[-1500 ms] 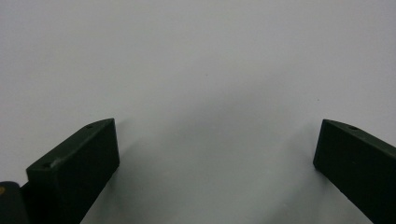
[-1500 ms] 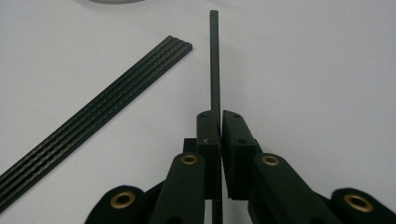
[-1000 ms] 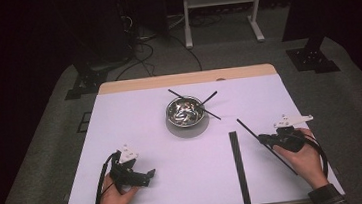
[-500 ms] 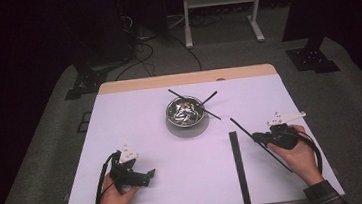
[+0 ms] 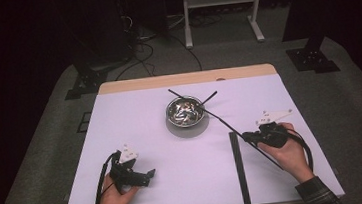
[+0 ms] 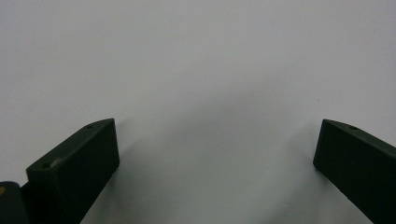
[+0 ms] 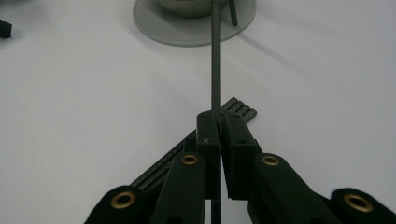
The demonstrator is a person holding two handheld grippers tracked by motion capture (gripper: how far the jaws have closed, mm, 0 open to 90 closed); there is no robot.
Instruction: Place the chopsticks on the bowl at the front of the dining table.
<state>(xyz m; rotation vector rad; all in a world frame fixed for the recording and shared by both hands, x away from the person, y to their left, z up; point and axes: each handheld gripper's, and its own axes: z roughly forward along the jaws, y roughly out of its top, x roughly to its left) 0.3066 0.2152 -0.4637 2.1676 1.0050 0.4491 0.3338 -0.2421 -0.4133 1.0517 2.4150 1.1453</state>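
My right gripper (image 5: pixel 246 136) is shut on a long thin black rod (image 5: pixel 223 123) that slants up-left, with its far tip at the rim of a metal bowl (image 5: pixel 185 110). In the right gripper view the rod (image 7: pixel 215 56) runs straight up from the closed jaws (image 7: pixel 219 122) to the bowl (image 7: pixel 187 5). Two more black rods (image 5: pixel 178 95) stick out of the bowl. A bundle of black rods (image 5: pixel 238 169) lies on the white table just left of my right hand. My left gripper (image 5: pixel 148 174) rests open near the front left, its jaws (image 6: pixel 215 149) wide apart over bare table.
The bowl stands on a grey round mat (image 7: pixel 154 25) at the middle of the white table (image 5: pixel 137 136). A wooden strip (image 5: pixel 187 79) edges the far side. Beyond it are dark floor, cables and a white stand (image 5: pixel 220 8).
My right hand has carried the rod left and toward the bowl, so its tip now reaches the bowl's rim. The left hand has stayed put.
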